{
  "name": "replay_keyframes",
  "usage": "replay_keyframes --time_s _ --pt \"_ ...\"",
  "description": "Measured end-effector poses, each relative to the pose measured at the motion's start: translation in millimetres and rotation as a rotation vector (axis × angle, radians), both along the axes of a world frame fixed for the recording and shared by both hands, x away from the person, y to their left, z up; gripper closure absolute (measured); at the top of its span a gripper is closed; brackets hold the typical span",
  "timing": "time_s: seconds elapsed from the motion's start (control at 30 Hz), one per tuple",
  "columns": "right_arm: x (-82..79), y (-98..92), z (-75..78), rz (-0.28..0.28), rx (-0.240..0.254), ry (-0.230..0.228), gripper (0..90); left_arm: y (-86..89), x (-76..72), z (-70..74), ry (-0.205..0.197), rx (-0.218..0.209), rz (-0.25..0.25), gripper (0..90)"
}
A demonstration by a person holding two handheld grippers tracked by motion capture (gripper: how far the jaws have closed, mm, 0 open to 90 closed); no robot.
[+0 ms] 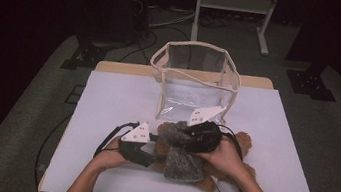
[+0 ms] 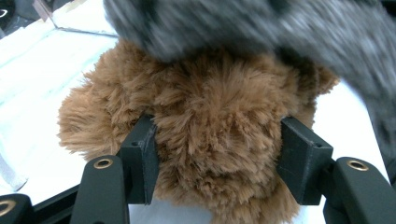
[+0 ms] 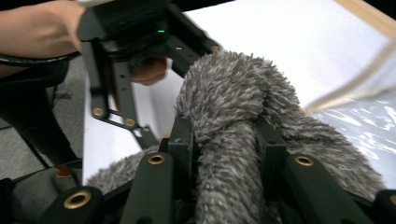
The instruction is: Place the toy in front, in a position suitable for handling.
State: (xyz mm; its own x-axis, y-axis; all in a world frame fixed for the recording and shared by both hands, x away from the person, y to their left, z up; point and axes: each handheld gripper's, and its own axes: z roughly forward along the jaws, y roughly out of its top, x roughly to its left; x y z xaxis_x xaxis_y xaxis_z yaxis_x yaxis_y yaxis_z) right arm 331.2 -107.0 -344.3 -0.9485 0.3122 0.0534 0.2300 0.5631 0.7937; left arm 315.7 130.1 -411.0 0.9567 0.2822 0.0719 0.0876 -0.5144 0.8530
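- The brown plush toy [image 1: 245,142] lay on the white table [image 1: 107,97] at lower centre of the high view, just in front of the clear bag [image 1: 193,79], with a grey fuzzy cloth [image 1: 181,163] draped over it.
- The left gripper [image 1: 151,149] sat at the toy's left side. In the left gripper view its jaws pressed into the brown fur [image 2: 219,126] from both sides, so it gripped the toy.
- The right gripper [image 1: 203,136] sat on top of the pile, towards the bag. In the right gripper view its jaws were clamped on a fold of the grey cloth [image 3: 229,140], which rose between them and bent over towards the upper right of that frame.
- The cloth's long axis ran from the right jaws down towards the bottom of the high view, across the toy.
- Judged from this, the coming move turned on the cloth lying above the toy: the right hand [image 1: 225,157], nearer the bag, would lift it away while the left held the toy down.
- Both forearms came in from the bottom edge, converging on the pile.
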Motion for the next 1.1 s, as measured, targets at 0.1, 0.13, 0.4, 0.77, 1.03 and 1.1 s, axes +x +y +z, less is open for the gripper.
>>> replay_keyframes --time_s 0.1,0.13,0.4,0.77,1.03,1.1 --pt "5.1 -14.9 2.5 -0.053 -0.011 -0.001 65.5 0.2 -0.8 -0.3 -0.002 0.004 -0.004 38.3" --pt "7.2 -20.8 2.4 -0.076 -0.021 -0.005 65.5 0.3 -0.8 -0.2 -0.002 0.005 -0.005 38.2" --pt "6.6 -48.7 -16.1 -0.123 -0.011 0.065 65.4 -0.2 1.3 9.1 -0.003 -0.039 0.012 24.2" --pt "-1.4 -31.3 -6.8 -0.073 -0.015 0.068 65.1 -6.5 -7.6 4.8 -0.032 0.021 -0.073 35.2" --pt "9.3 -7.3 -3.0 -0.039 -0.016 0.07 65.1 -6.9 -11.9 4.2 -0.058 0.053 -0.131 35.5" --pt "13.6 -0.1 -1.2 -0.035 -0.018 0.078 65.1 -7.7 -13.3 4.8 -0.065 0.056 -0.147 35.6"
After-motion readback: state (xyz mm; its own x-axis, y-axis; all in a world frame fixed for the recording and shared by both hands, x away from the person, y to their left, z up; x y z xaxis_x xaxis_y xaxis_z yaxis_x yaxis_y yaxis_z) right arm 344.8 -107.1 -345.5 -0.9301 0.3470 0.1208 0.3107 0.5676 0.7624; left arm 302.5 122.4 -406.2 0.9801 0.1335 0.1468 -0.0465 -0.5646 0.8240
